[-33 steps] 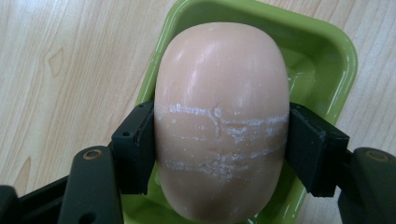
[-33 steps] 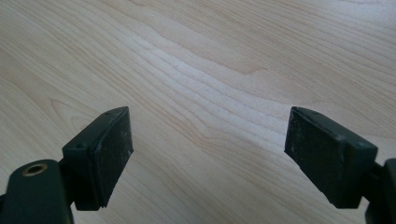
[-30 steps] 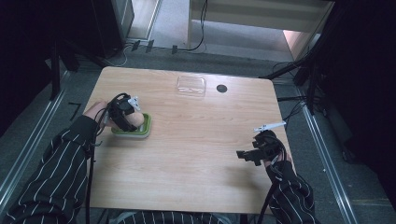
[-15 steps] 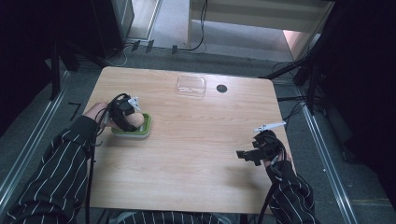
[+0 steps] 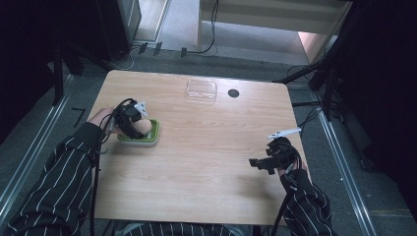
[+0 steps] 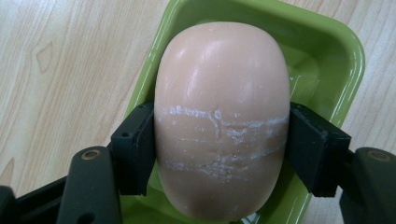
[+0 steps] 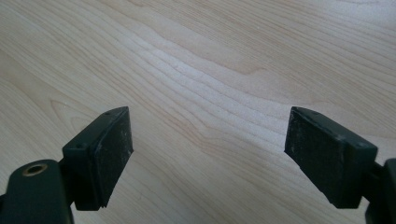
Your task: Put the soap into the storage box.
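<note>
I see a pale wood table [image 5: 206, 162] on grey floor [image 5: 29, 142]. Left tongs [image 6: 219, 144] clamp soap [image 6: 222, 121]; right tongs [image 7: 208, 154] at four o'clock gape wide.

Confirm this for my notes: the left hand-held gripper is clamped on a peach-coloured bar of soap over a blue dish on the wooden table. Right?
Not quite. The dish is green, not blue, as the left gripper view shows. The rest holds: the left hand-held gripper is clamped on the peach-coloured bar of soap over that dish on the wooden table.
</note>
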`<state>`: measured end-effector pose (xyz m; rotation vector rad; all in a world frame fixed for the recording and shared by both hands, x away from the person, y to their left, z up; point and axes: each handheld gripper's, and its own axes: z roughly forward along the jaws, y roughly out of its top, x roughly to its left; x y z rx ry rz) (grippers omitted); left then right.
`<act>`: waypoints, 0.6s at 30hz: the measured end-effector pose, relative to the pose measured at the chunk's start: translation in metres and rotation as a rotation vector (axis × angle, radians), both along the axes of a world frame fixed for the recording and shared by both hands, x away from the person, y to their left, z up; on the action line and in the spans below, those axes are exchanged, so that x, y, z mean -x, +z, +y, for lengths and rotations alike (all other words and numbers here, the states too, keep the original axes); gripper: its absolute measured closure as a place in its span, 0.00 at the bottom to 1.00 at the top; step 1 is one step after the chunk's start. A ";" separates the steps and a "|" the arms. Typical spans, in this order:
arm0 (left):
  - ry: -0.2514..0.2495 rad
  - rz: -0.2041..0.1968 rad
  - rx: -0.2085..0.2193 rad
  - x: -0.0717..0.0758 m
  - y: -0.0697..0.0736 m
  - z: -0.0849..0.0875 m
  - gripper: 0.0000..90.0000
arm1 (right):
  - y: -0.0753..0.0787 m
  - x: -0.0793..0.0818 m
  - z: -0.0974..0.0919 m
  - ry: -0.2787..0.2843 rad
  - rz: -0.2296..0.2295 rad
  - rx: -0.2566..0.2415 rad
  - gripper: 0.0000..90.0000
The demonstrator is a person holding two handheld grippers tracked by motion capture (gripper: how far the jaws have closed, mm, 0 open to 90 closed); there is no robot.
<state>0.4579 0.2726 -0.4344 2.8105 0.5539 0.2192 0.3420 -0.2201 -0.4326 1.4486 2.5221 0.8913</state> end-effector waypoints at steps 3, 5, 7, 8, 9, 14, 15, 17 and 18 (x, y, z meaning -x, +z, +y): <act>0.006 -0.007 -0.004 0.000 0.001 -0.001 0.34 | 0.000 0.000 0.000 -0.004 0.002 0.000 0.18; 0.007 -0.005 -0.002 0.000 0.001 0.000 0.34 | 0.000 0.000 0.000 -0.001 -0.001 0.000 0.18; 0.007 -0.009 0.001 0.000 0.001 0.000 0.34 | 0.000 0.000 0.000 -0.004 -0.001 0.000 0.18; 0.010 -0.010 0.004 0.000 0.001 0.000 0.34 | 0.000 0.000 0.000 -0.007 -0.001 0.002 0.18; 0.010 -0.010 0.004 0.000 0.001 0.000 0.33 | 0.000 0.000 0.000 -0.007 -0.001 0.002 0.18; 0.020 -0.018 0.008 0.000 0.003 0.001 0.29 | 0.000 0.000 0.000 -0.005 -0.002 0.000 0.18; 0.025 -0.021 0.011 0.000 0.004 0.002 0.27 | 0.001 0.000 0.000 -0.005 -0.001 0.001 0.18; 0.034 -0.026 0.025 0.000 0.005 0.004 0.24 | 0.001 0.000 0.000 -0.003 -0.002 -0.002 0.18; 0.034 -0.026 0.025 0.000 0.005 0.004 0.22 | 0.001 0.000 0.000 -0.003 -0.002 -0.002 0.18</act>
